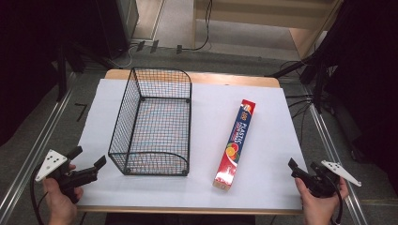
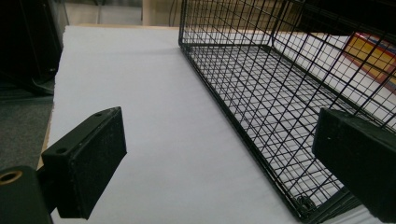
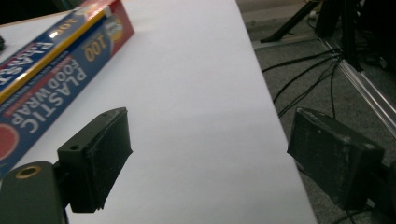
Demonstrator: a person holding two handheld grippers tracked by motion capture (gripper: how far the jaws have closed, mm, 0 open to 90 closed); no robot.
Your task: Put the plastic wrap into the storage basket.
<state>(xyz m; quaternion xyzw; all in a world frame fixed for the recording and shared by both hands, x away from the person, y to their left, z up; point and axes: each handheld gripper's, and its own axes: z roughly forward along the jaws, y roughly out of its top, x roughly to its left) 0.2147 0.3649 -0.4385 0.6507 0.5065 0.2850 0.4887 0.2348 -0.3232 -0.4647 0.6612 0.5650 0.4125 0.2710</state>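
White sheet (image 1: 263, 154) covers most of the table (image 1: 197, 77); wood strip shows at far and near edges. Wire basket (image 1: 152, 124) sits left of centre, long axis near-to-far, open top. Plastic wrap box (image 1: 235, 144) lies flat to the right of the basket, well apart from it. Its long axis runs near-to-far, with the far end tilted slightly right and the near end close to the sheet's near edge. Open sheet between basket and box, and a bare strip from box to the sheet's right edge.

Left gripper (image 1: 89, 161) is held at the near left corner, just beside the basket's near left corner, pointing right and far. Jaws are wide, with nothing between them. In the left gripper view the basket's side wall (image 2: 280, 93) runs past the right jaw.

Right gripper (image 1: 302, 168) is at the near right corner by the sheet's edge, pointing left and far. Jaws wide apart, empty. In the right gripper view the box (image 3: 51, 65) lies beyond the left jaw, not touching.
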